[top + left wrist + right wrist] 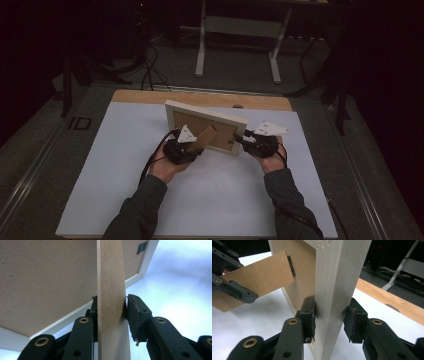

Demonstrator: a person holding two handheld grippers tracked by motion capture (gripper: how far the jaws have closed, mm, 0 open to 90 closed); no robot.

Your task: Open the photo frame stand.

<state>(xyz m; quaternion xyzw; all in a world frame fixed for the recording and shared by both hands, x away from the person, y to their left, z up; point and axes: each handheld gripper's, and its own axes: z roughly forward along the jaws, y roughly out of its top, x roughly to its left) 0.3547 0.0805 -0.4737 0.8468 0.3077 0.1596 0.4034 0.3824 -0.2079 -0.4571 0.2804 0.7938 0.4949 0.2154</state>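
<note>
White picture frame (206, 114) standing mid-picture on the white table (125, 190), left gripper (186, 149) pinching its brown back stand (206, 137), right gripper (250, 142) clamping the frame's side.

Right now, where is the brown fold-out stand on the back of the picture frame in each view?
High view: stand at centre, by the left gripper.
Left gripper view: upright strip at centre, between the jaws.
Right gripper view: upper left.
Shared landmark: the pale picture frame.
</note>
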